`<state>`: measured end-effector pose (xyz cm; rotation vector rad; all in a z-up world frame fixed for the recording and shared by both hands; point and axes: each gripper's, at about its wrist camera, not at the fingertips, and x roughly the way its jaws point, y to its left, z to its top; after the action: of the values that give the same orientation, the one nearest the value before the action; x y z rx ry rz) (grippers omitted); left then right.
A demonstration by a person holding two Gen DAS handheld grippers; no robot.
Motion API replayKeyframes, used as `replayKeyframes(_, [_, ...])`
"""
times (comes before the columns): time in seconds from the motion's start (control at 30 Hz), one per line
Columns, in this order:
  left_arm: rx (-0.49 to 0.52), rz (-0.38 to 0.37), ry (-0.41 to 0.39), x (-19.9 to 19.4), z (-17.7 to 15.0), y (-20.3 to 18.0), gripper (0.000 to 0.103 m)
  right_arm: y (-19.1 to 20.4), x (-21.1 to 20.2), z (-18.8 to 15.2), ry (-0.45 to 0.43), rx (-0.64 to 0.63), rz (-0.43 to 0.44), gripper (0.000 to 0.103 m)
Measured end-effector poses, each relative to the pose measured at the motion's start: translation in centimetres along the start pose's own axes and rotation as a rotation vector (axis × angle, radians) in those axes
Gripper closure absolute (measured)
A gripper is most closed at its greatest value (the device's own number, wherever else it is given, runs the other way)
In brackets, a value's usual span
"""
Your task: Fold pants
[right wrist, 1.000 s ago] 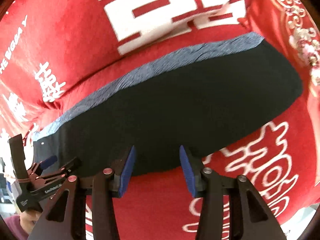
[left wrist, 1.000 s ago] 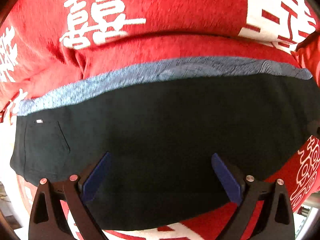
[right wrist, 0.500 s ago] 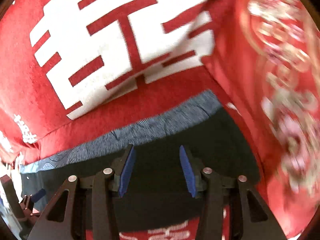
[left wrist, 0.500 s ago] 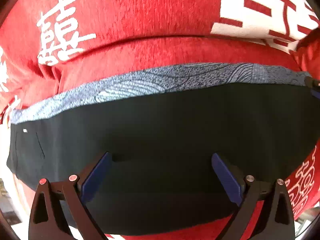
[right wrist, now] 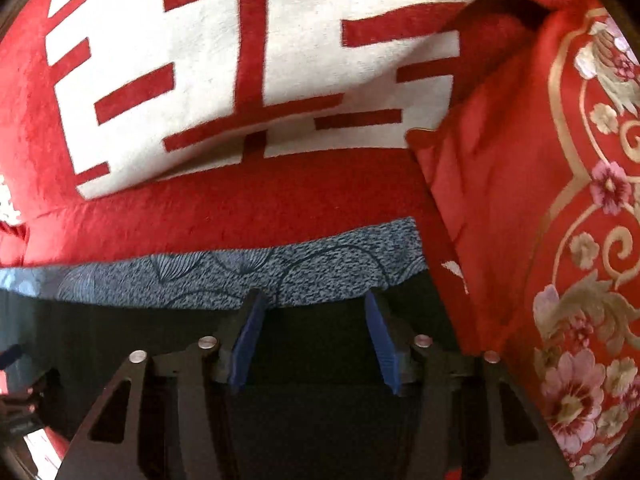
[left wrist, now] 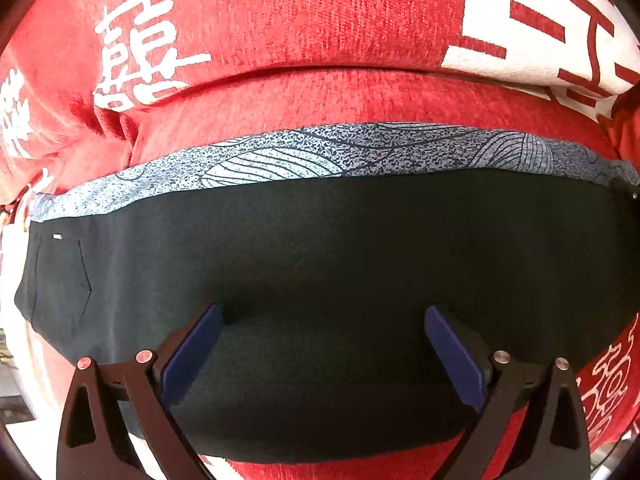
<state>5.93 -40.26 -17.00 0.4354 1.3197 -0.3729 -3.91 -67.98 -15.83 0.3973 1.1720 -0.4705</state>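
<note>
Dark pants with a blue-grey patterned strip along the far edge lie flat across a red sofa seat. A back pocket shows at their left end. My left gripper is open, low over the pants' near middle. My right gripper is open over the pants' right end, its fingertips at the edge of the patterned strip.
The red sofa cover with white characters rises behind the pants. A red floral cushion stands close on the right of the right gripper. The left gripper's tip shows at the right wrist view's left edge.
My right gripper has moved forward and right, from the pants' near edge to their far right end, and has opened a little wider. My left gripper has moved closer over the pants.
</note>
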Motion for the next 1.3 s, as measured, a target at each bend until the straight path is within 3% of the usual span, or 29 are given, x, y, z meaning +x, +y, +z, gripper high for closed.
replayKeyframes(0.13, [-0.013, 0.007, 0.010, -0.1, 0.0, -0.1, 0.001, 0.2, 0.2, -0.2, 0.029, -0.021, 0.062, 0.026])
replayKeyframes(0.23, [-0.008, 0.009, 0.009, -0.2, 0.0, -0.2, 0.001, 0.3, -0.1, 0.0, 0.055, -0.002, 0.084, 0.025])
replayKeyframes(0.4, [-0.024, 0.003, 0.017, -0.1, 0.0, 0.0, 0.001, -1.4, -1.8, -1.6, 0.077, 0.156, 0.226, 0.025])
replayKeyframes(0.8, [-0.016, 0.028, 0.008, -0.2, -0.2, -0.5, 0.001, -3.0, -4.8, -10.8, 0.148, 0.359, 0.479, 0.024])
replayKeyframes(0.97, [-0.008, 0.037, 0.007, -0.3, -0.2, -0.6, 0.001, -4.1, -4.6, -12.5, 0.163, 0.426, 0.483, 0.024])
replayKeyframes(1.3, [0.006, 0.056, 0.006, -0.4, -0.5, -0.9, 0.001, -6.7, -4.0, -13.1, 0.085, 0.550, 0.500, 0.024])
